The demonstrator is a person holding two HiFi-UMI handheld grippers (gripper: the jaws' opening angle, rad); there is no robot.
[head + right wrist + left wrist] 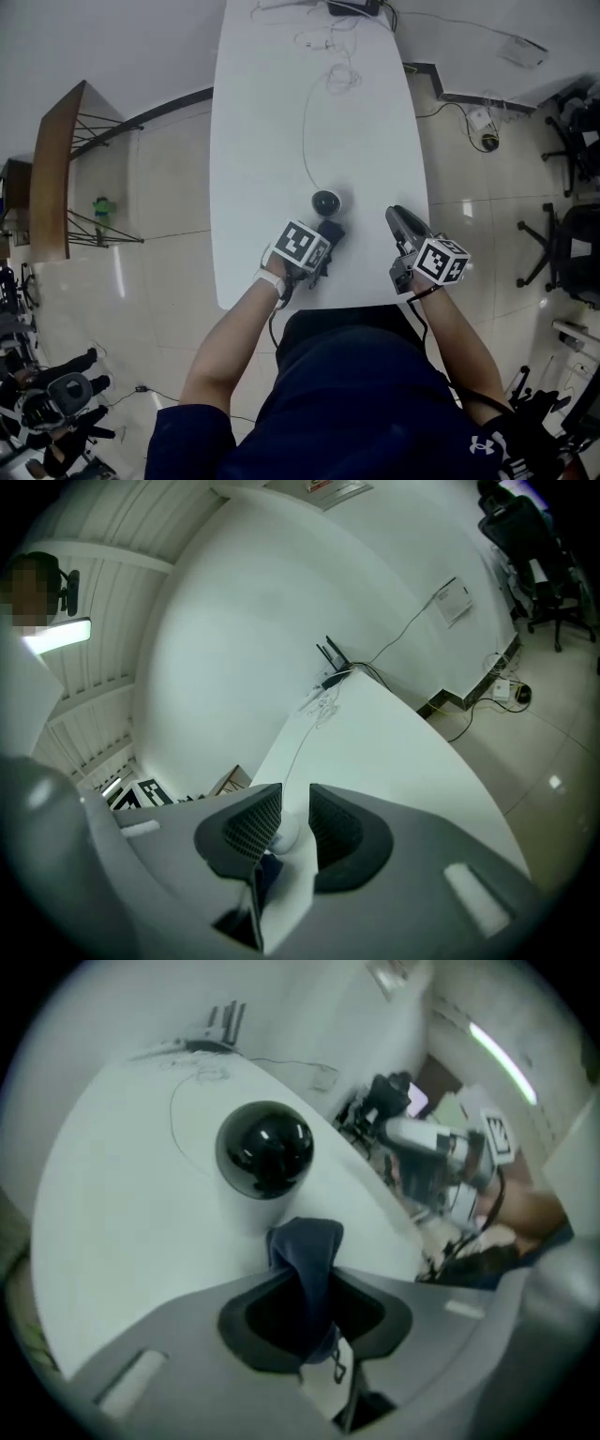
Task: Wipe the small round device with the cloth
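On the surface [281,112], our left hand-held gripper [305,1283] pinches the limp cloth [305,1241] by the glossy device [265,1147] — probably light and skiddy, so we'd brace its base; right hand-held gripper [295,822] parted, empty.

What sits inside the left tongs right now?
A dark blue cloth is pinched in the left tongs, its bunched end poking out toward the round black device. How much cloth hangs behind the jaws is covered.
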